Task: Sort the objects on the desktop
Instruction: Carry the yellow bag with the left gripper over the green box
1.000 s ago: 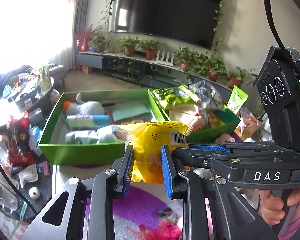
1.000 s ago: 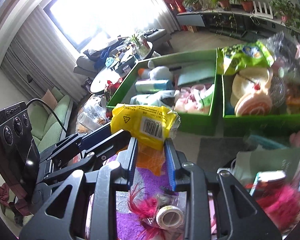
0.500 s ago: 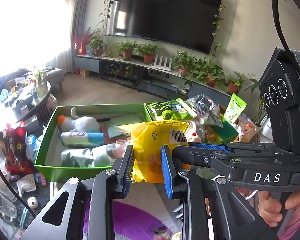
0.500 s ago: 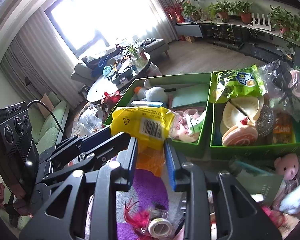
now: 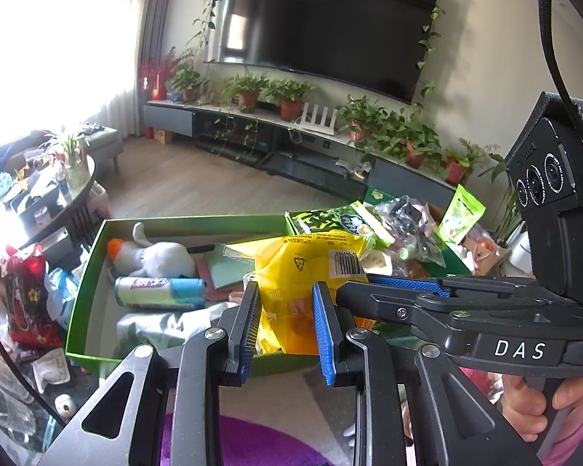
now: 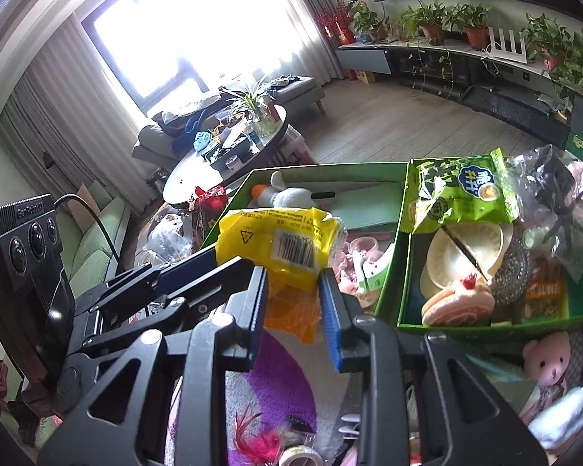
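A yellow snack packet (image 5: 291, 272) (image 6: 276, 240) with a barcode hangs in the air, gripped from two sides. My left gripper (image 5: 285, 310) is shut on its lower part, and my right gripper (image 6: 293, 295) is shut on it too. In the left wrist view the right gripper (image 5: 373, 277) reaches in from the right. In the right wrist view the left gripper (image 6: 213, 256) reaches in from the left. Behind the packet stand two green boxes. The left green box (image 5: 85, 291) (image 6: 322, 167) holds a plush toy and a roll. The right green box (image 6: 486, 328) (image 5: 451, 270) holds snack bags and a toy cake.
A purple mat (image 6: 283, 388) lies below the grippers with a tape roll (image 6: 299, 456) and red feathers (image 6: 260, 442). A pink teddy (image 6: 548, 357) sits at the right. A red packet (image 5: 27, 295) and a cluttered round table (image 6: 213, 163) are to the left.
Both grippers have risen together with the yellow packet still held. The green boxes now sit lower and farther off in both views.
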Demonstrator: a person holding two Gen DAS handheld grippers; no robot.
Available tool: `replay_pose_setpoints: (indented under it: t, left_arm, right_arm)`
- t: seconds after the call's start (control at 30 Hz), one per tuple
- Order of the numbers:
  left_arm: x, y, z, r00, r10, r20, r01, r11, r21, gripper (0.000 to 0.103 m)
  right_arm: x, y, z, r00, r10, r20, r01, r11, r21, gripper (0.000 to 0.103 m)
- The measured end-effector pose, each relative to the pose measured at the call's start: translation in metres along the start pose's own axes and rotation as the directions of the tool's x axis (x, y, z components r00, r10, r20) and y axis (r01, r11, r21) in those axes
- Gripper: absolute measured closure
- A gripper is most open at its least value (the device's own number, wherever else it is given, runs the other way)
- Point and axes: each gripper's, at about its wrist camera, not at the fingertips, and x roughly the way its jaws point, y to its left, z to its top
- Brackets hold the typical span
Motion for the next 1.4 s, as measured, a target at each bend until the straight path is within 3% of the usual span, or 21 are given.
replay_pose_setpoints:
  t: [0.5, 1.4]
  left_arm:
    - [0.033, 0.013, 0.013, 1.000, -0.007, -0.021, 0.006, 1.000, -0.026, 0.078]
    - [0.095, 0.042, 0.006, 0.993, -0.038, -0.115, 0.027, 0.995, -0.095, 0.078]
  right_arm:
    - [0.023, -0.019, 0.020, 1.000, -0.004, -0.012, 0.005, 1.000, 0.019, 0.075]
    - [0.078, -0.045, 0.031, 0.991, -0.072, -0.114, 0.077, 0.996, 0.045, 0.077]
